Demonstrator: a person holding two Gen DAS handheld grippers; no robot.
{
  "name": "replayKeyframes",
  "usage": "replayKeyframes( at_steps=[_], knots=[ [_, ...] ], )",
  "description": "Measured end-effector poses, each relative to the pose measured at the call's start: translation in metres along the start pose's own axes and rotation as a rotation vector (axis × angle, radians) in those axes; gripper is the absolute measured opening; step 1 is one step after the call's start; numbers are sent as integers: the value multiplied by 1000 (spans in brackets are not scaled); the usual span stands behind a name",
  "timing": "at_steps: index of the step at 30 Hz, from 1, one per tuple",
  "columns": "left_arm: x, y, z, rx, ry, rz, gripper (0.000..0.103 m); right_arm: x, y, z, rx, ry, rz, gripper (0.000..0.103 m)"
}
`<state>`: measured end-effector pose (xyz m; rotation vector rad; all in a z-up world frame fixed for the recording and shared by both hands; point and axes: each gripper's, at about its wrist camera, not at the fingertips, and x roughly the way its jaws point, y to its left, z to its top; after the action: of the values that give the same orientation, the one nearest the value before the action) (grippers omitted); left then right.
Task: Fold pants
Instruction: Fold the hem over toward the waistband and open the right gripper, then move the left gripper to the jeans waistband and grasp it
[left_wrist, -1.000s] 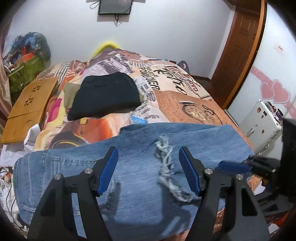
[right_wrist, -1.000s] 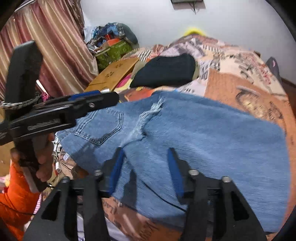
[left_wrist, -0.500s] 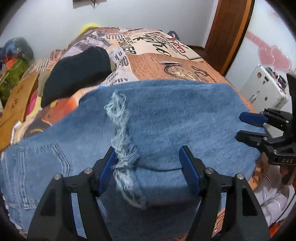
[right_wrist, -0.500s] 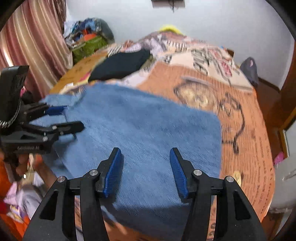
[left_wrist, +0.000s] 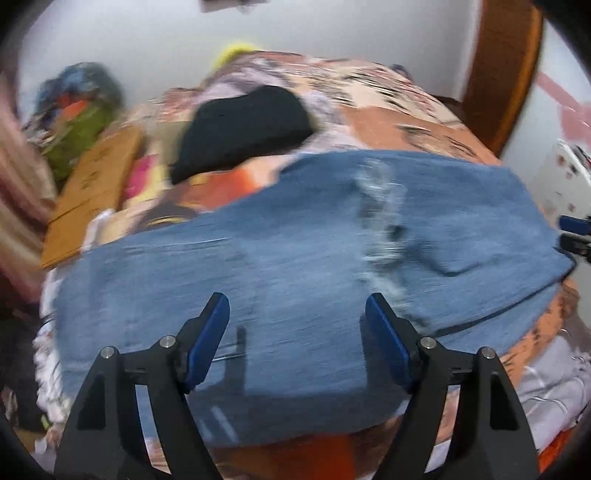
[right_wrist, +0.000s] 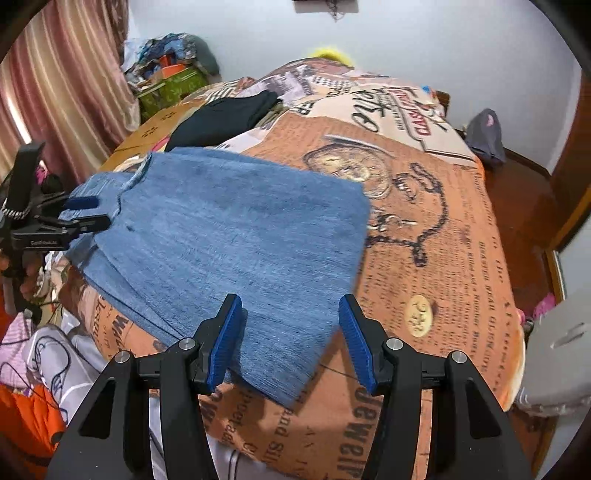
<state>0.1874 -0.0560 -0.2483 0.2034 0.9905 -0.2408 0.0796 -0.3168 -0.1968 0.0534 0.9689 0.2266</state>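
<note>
Blue jeans (left_wrist: 314, 258) with a frayed rip (left_wrist: 384, 225) lie spread across the near part of the bed; the same jeans (right_wrist: 229, 236) fill the right wrist view. My left gripper (left_wrist: 297, 325) hovers above the denim, its jaws opening, and nothing is pinched between them. That gripper also shows at the left edge of the right wrist view (right_wrist: 83, 212), over the jeans' left end. My right gripper (right_wrist: 290, 325) stands open above the jeans' near right corner, holding nothing. Its blue fingers (left_wrist: 574, 225) show at the right edge of the left wrist view.
A folded black garment (left_wrist: 243, 129) lies behind the jeans on the printed bedspread (right_wrist: 424, 229). A wooden board (left_wrist: 92, 192) and a pile of bags (right_wrist: 166, 77) stand at the far left by a curtain (right_wrist: 62, 74). A door (left_wrist: 502, 66) is at the right.
The left gripper swung from over the frayed rip back toward the left part of the jeans and its jaws widened. The right gripper slid rightward to the jeans' right corner.
</note>
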Motion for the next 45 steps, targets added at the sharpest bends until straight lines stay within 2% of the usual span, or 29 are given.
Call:
replayKeyframes(
  at_steps=[5,9,14,18,23,24,29,33,36,40,42,45],
  knots=[
    [-34,64,-10,-141,-54,78,77,-9,6,24,19,-69,23,51],
    [-62,116,-24,-232,-87,173,77,-10,30,52,-33,-119,47,51],
    [-102,178,-51,-271,-81,370,77,-5,72,77,-139,-160,76,51],
    [-124,218,-79,-327,-58,457,77,8,94,86,-169,-164,117,52],
    [-130,246,-115,-315,12,551,77,29,121,84,-200,-127,147,52],
    [-129,251,-122,-334,16,541,77,31,124,84,-206,-121,145,52],
    [-100,266,-149,-477,-6,350,77,40,135,81,-203,-99,145,52],
    [-62,252,-151,-546,-27,170,77,39,137,83,-203,-90,127,52],
    [-37,230,-141,-547,-42,48,77,39,136,82,-203,-85,103,52],
    [-24,210,-133,-560,-68,-37,77,39,133,81,-191,-81,81,52],
    [-23,209,-133,-592,-83,-43,77,40,131,81,-183,-78,77,52],
    [-28,216,-141,-671,-111,-105,77,44,131,80,-177,-69,74,52]
  ],
)
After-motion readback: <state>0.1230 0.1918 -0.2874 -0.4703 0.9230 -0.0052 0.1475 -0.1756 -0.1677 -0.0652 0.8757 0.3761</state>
